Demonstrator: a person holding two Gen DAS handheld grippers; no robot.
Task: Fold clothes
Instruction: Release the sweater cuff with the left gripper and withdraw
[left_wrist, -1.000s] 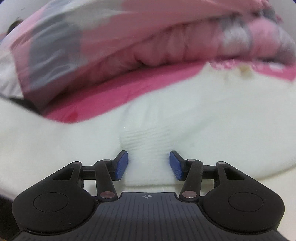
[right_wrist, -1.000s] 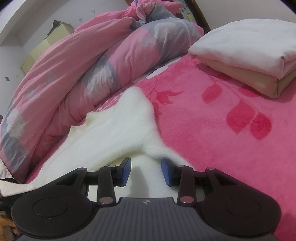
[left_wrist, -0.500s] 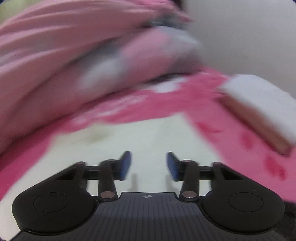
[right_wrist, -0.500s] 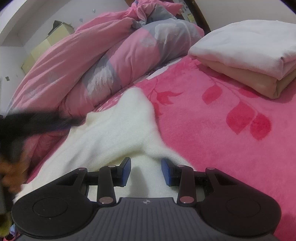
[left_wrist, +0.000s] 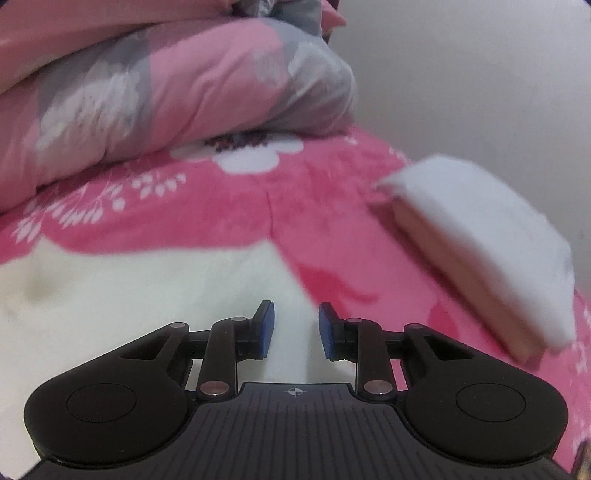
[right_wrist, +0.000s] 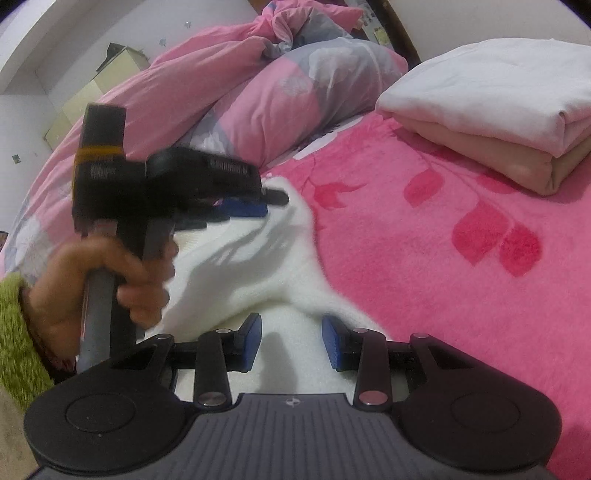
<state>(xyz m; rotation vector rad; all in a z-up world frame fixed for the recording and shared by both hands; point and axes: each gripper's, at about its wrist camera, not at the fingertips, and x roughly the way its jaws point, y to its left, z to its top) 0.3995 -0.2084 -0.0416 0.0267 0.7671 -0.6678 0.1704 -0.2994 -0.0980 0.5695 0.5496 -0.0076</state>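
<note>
No legible writing. Left gripper (left_wrist: 295, 325) fingers closing over white sweater (right_wrist: 258, 258), unpinched; right gripper (right_wrist: 291, 341) fingers spread, sweater fabric between, grip unclear.

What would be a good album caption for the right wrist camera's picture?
Over a white sweater on a pink blanket, the left tongs close in beside the waiting right tongs.
</note>
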